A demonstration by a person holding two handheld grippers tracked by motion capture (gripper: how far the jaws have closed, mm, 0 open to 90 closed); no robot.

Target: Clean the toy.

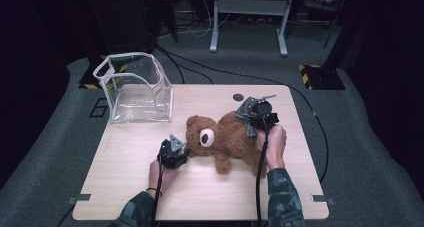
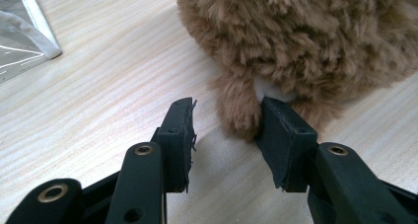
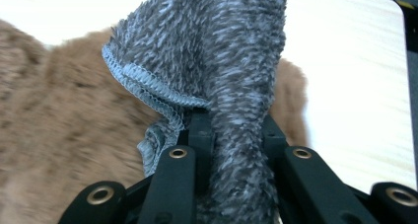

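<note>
Right gripper (image 3: pixel 231 130) pinches a grey cloth (image 3: pixel 217 61) over the teddy bear (image 1: pixel 227 137) at centre frame; wiping appears unfinished. Left gripper (image 2: pixel 224 123), jaws spread, seems to touch the bear's ear (image 2: pixel 241 110); clear bag (image 1: pixel 134 89) upper left.

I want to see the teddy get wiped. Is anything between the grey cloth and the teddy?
Nothing visible. The right gripper pinches the cloth and holds it right over the teddy, with no other thing in the gap.

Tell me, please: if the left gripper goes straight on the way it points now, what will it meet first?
Most likely the bear. In the left gripper view, the left gripper stands open with brown fur just ahead; one pad already seems to touch it.
</note>
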